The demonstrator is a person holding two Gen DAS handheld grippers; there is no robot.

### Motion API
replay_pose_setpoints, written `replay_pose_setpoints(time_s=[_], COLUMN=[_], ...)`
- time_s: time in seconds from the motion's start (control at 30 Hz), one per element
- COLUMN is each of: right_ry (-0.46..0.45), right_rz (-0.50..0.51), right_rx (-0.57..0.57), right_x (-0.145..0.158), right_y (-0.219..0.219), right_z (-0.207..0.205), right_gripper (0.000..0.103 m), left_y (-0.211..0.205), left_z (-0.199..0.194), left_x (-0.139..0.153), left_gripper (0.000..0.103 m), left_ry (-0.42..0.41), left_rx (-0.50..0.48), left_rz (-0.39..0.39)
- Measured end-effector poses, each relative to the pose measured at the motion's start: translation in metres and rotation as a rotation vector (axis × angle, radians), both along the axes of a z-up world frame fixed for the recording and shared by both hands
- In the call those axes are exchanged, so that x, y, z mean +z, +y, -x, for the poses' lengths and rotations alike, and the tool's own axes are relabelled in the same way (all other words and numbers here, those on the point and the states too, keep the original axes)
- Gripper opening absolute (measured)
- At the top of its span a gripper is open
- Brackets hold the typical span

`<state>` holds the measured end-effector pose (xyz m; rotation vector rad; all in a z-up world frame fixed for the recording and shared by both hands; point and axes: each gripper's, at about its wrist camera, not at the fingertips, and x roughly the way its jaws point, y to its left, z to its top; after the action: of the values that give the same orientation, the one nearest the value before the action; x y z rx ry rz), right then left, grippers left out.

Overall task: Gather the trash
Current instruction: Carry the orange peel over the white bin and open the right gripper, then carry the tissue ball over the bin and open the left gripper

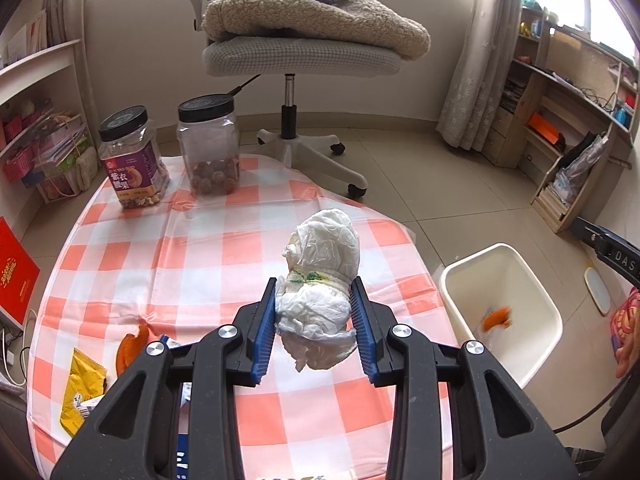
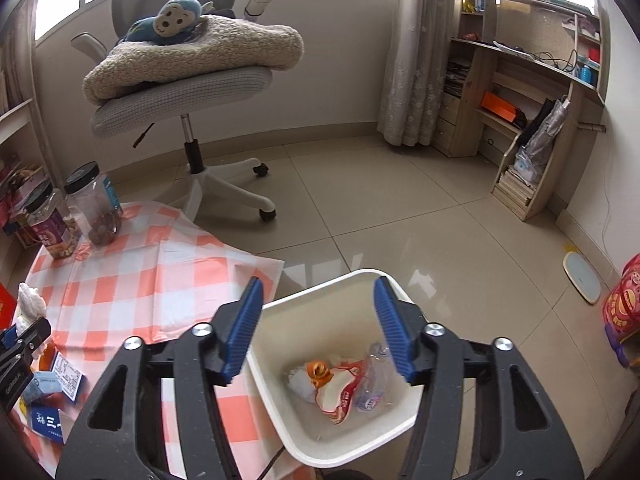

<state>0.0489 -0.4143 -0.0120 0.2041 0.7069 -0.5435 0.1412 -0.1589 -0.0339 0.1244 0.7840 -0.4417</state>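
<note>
My left gripper (image 1: 315,310) is shut on a crumpled white tissue wad (image 1: 320,280) and holds it above the checked tablecloth (image 1: 168,264). My right gripper (image 2: 318,322) is open and empty, directly above the white trash bin (image 2: 332,436). In the bin lie an orange peel (image 2: 319,374), a snack wrapper (image 2: 340,396) and a crushed clear bottle (image 2: 374,380). An orange peel (image 1: 130,346) and a yellow wrapper (image 1: 80,390) lie on the cloth at the left. The bin (image 1: 502,308) also shows in the left wrist view, right of the table.
Two black-lidded jars (image 1: 134,156) (image 1: 210,144) stand at the table's far edge. An office chair (image 1: 296,52) with a blanket stands behind. Paper cards and a blue box (image 2: 52,400) lie on the cloth. Shelves (image 2: 532,120) line the right wall.
</note>
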Motion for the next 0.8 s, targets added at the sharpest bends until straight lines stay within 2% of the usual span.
replay_pose_setpoints(time_s=[0.07,0.13,0.3,0.8], right_ry=[0.002,0.0,-0.017,-0.053], right_rz=[0.008,0.018,0.055,-0.001], right_rx=[-0.032,-0.064,-0.121,-0.308], right_x=[0.0,0.0,0.004,0.008], right_y=[-0.008,-0.015,-0.028,-0.083], right_z=[0.006,0.012,0.025,0.071], right_gripper=[0.068,0.082,0.09,0.095], left_y=[-0.016,-0.033,-0.071,-0.17], left_z=[0.004,0.01,0.022,0.047], left_x=[0.0,0.0,-0.001,-0.007], left_gripper=[0.035,0.035,0.035,0.037], left_ry=[-0.001,-0.007,-0.013,0.059], left_rx=[-0.032,-0.061,-0.126,-0.298], left_rz=[0.005,0.005,0.004,0.03])
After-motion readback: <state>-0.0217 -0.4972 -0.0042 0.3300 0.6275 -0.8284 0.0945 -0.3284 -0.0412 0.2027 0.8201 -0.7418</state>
